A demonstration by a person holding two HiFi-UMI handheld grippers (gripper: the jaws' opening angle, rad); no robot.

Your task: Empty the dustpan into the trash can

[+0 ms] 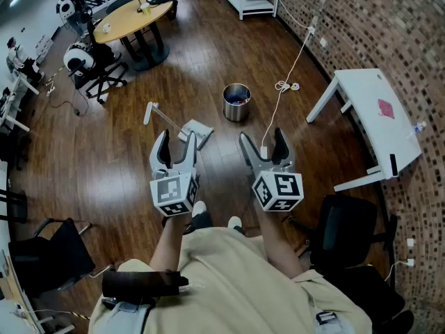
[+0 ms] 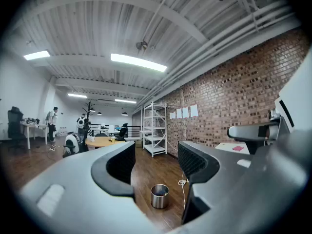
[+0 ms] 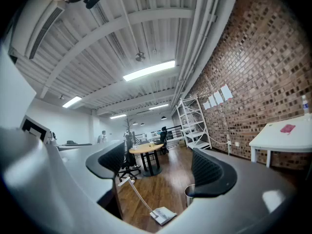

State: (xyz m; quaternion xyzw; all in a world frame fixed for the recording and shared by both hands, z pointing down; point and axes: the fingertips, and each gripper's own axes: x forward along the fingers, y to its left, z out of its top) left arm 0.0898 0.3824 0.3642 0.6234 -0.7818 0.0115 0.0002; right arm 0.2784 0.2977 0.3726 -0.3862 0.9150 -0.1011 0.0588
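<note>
As you stand on the wood floor (image 1: 104,158) looking down, you hold both grippers level in front of you. Far ahead on the left is a round table (image 1: 131,16). Nearer, the dustpan (image 1: 197,132) lies flat on the floor, its long handle (image 1: 163,117) slanting away to the left. It sits just beyond the left gripper (image 1: 176,143), which does not touch it. That gripper's jaws stand partly apart with nothing in them.

The trash can (image 1: 236,102), a small metal cylinder, stands upright a little beyond and right of the dustpan, apart from it. In the left gripper view the trash can (image 2: 159,196) shows through the gap between the jaws.

The right gripper (image 1: 262,139) is spread wide and empty. Its view frames the dustpan (image 3: 163,214) on the floor between the jaws.

A white cable (image 1: 284,85) trails right of the trash can. A white table (image 1: 375,110) stands by the brick wall (image 1: 389,19) at far right.
</note>
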